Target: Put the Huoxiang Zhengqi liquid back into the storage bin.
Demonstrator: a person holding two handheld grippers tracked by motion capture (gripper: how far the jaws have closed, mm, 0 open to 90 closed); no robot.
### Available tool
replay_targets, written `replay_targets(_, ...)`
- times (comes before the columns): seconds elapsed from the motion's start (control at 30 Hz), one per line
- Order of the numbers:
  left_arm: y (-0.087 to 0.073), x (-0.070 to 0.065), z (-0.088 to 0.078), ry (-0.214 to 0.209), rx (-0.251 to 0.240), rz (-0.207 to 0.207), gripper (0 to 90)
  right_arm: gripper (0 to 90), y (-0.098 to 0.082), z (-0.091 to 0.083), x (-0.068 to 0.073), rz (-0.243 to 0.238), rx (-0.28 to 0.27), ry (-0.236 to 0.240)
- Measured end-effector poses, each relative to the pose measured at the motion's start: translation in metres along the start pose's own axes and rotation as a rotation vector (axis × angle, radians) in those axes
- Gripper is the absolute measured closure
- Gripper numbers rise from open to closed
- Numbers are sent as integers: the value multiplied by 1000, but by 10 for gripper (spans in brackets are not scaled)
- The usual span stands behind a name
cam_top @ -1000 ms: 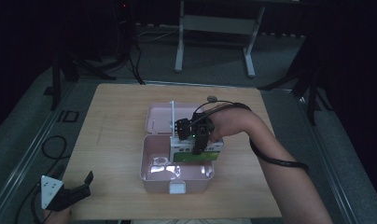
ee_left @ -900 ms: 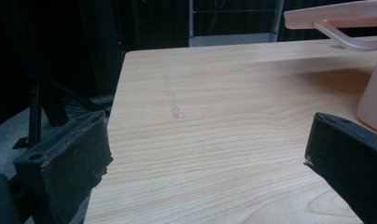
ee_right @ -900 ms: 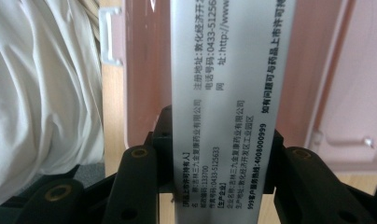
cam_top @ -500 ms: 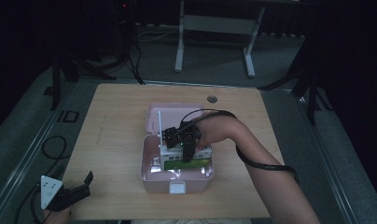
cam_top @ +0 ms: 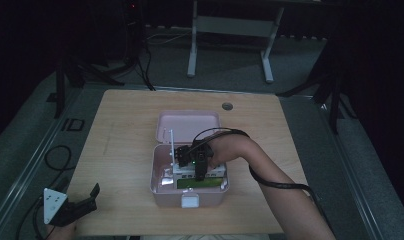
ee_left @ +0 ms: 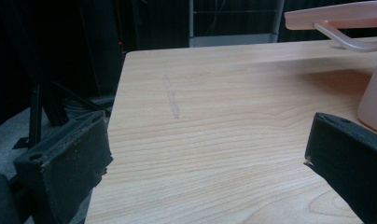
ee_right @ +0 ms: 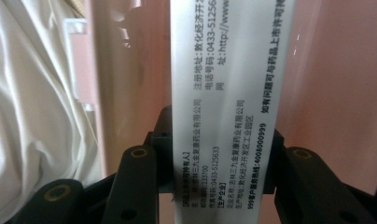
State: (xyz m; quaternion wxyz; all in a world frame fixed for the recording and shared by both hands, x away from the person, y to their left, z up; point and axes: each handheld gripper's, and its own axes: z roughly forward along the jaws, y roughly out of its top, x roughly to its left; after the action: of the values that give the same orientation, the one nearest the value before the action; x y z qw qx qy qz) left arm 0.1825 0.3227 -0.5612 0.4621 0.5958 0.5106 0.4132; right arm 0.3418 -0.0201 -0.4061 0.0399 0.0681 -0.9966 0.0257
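An open pink box (cam_top: 157, 189) sits mid-table, its lid (cam_top: 187, 124) lying back behind it. My right gripper (cam_top: 191, 166) reaches down into the box, shut on a white printed carton (ee_right: 228, 93). In the right gripper view the carton runs up between both pads, with the pink inner wall (ee_right: 345, 93) behind it. A green-faced packet (cam_top: 200, 183) lies in the box's front part. My left gripper (cam_top: 92, 197) rests at the table's near left corner. Its jaws stand open with nothing between them (ee_left: 207, 154), over bare wood.
Crumpled white wrapping (ee_right: 32, 116) lies in the box beside the carton. A thin white upright piece (cam_top: 171, 142) stands at the box's back left. The pink box's side (ee_left: 375, 102) and its overhanging lid (ee_left: 336, 14) are at the right of the left gripper view. A grommet hole (cam_top: 227, 106) sits near the far edge.
My right gripper has come down and to the left with the carton, from above the box's right side into its middle. The left gripper has stayed put.
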Motion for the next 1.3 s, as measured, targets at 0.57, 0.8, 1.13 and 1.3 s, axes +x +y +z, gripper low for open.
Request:
replay_targets(0.57,0,-1,0,-5,0,4,2,618,4,38,-3,19,-7,26)
replay_targets(0.8,0,-1,0,-5,1,4,2,613,5,50,-1,3,2,4)
replay_targets(1.13,0,-1,1,-5,1,3,2,545,1,49,2,-13,6,5)
replay_targets(1.3,0,-1,1,-5,3,4,2,438,-3,31,6,-13,-27,1)
